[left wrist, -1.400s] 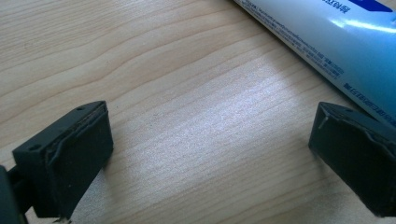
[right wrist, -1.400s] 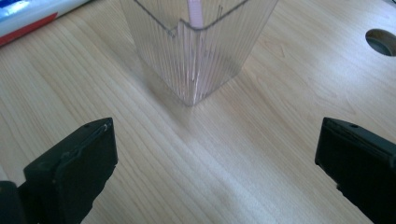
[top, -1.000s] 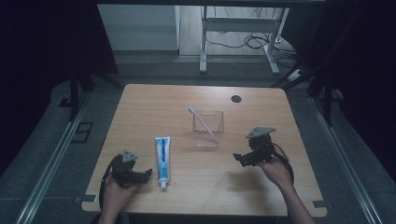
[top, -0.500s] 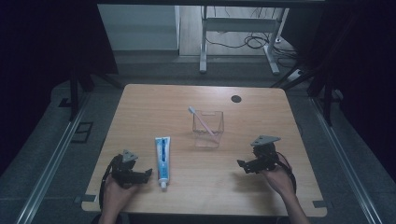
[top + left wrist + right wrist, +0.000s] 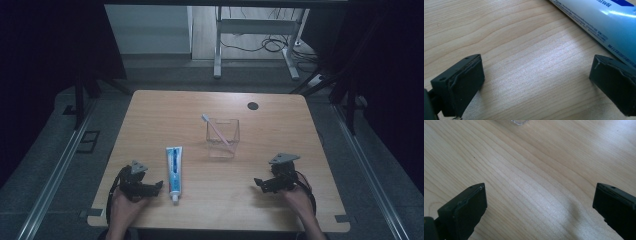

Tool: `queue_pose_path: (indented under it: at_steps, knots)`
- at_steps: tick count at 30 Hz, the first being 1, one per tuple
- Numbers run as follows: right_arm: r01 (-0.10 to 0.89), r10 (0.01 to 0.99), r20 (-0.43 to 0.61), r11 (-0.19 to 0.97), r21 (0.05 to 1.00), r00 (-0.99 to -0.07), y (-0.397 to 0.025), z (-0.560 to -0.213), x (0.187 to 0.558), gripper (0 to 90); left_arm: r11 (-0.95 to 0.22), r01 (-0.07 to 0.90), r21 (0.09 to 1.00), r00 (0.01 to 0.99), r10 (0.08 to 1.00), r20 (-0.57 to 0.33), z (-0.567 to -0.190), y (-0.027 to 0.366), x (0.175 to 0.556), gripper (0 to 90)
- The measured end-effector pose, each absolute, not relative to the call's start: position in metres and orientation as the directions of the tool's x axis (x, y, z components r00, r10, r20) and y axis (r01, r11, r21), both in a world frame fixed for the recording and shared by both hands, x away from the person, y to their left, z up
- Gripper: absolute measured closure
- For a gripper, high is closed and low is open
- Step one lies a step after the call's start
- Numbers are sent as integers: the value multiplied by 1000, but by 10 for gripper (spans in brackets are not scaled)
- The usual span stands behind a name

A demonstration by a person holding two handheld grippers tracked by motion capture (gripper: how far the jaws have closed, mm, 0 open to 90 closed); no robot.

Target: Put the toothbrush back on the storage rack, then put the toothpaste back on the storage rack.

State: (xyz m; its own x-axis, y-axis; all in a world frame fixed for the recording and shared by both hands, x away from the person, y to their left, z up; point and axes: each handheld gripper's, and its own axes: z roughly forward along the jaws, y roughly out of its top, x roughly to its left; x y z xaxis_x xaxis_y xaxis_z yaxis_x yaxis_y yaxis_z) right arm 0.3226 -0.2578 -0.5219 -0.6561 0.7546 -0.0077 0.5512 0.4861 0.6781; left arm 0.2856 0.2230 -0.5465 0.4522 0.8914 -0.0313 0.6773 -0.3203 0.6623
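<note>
Resting low at the near edge of the wooden desk [image 5: 150,115], both tongs sit spread wide with nothing between their jaws. Left tongs [image 5: 155,186] lie at the near-left part of the desk, jaws pointing right toward the toothpaste tube [image 5: 174,168], just beside it but not touching. In the left gripper view the left tongs [image 5: 534,82] show bare wood between the jaws, and the tube [image 5: 599,22], white and blue with small print, runs across the upper right corner, close behind the right-hand jaw. Tube lies flat, lengthwise front to back, cap end toward the person, left of desk centre. Right tongs [image 5: 260,182] sit at the near-right, jaws pointing left, well apart from the tube. In the right gripper view the right tongs [image 5: 539,205] frame plain wood grain, and a clear rim of the cup [image 5: 519,122] just shows at the top edge. The clear square cup [image 5: 223,140] stands upright at mid-desk, with a pink toothbrush [image 5: 214,128] leaning in it, head up and to the left. Dark round grommet [image 5: 253,106] at the far side of the desk. A hand grips each tool from the bottom edge.
</note>
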Motion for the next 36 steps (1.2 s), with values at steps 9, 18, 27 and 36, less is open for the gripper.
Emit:
queue_pose_path:
  at_steps: [9, 18, 27, 36]
  knots:
    - [559, 757, -11, 493, 667, -654, -259, -534, 319, 0, -321, 677, 662, 453, 891, -31, -547, 223, 286, 0]
    - [558, 764, 3, 468, 686, -645, -264, -542, 315, 0, -325, 675, 662, 456, 890, -29, -546, 223, 286, 0]
    - [552, 771, 1, 455, 699, -636, -264, -544, 313, 0, -325, 675, 662, 455, 890, -27, -546, 223, 286, 0]
    - [552, 772, 1, 454, 699, -636, -264, -544, 313, 0, -344, 685, 642, 470, 882, -29, -544, 221, 286, 12]
